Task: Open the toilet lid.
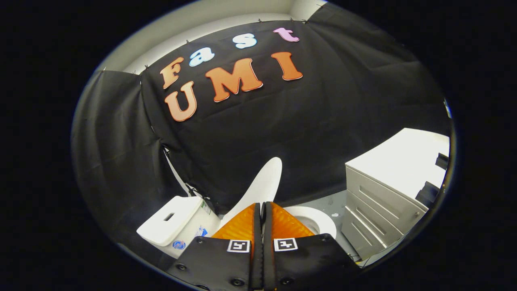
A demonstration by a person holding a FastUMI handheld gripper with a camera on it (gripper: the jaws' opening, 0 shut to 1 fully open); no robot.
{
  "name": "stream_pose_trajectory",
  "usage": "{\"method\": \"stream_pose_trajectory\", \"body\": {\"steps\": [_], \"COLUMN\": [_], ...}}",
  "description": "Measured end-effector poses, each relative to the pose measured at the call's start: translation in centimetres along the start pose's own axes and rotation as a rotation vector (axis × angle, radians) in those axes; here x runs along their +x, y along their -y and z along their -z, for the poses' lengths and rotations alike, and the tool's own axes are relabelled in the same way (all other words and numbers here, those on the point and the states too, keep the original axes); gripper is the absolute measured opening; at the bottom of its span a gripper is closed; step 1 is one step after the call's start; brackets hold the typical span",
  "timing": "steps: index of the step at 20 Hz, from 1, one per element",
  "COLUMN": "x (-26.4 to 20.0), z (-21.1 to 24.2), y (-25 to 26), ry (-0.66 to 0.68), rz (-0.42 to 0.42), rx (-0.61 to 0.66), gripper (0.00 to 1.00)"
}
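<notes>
Right, gripper view: hand-held gripper has its fingers pressed nearly together, just a thin slit between them, and whether they pinch the lid's edge I can't tell. The toilet lid rises straight ahead of the fingertips, tilted up, long axis leaning away toward the black cloth wall. Toilet seat lies just right of the fingers, bowl opening partly seen. Cistern sits left. White drawer cabinet stands well apart, right. Judging by this, the lid is mostly raised; pushing forward would finish it.
</notes>
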State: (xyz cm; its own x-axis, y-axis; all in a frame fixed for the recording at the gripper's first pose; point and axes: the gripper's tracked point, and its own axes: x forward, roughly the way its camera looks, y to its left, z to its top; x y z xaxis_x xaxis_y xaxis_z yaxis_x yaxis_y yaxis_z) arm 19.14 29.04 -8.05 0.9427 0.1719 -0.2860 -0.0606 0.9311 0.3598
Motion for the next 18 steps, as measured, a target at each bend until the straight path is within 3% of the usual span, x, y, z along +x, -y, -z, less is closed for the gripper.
{"method": "stream_pose_trajectory", "body": {"steps": [9,18], "x": [-0.2,0.4], "z": [-2.1,-3.7], "y": [-6.3,-15.8], "ry": [0.007,0.033], "rz": [-0.016,-0.095], "rx": [-0.076,-0.166], "gripper": [0.08,0.08]}}
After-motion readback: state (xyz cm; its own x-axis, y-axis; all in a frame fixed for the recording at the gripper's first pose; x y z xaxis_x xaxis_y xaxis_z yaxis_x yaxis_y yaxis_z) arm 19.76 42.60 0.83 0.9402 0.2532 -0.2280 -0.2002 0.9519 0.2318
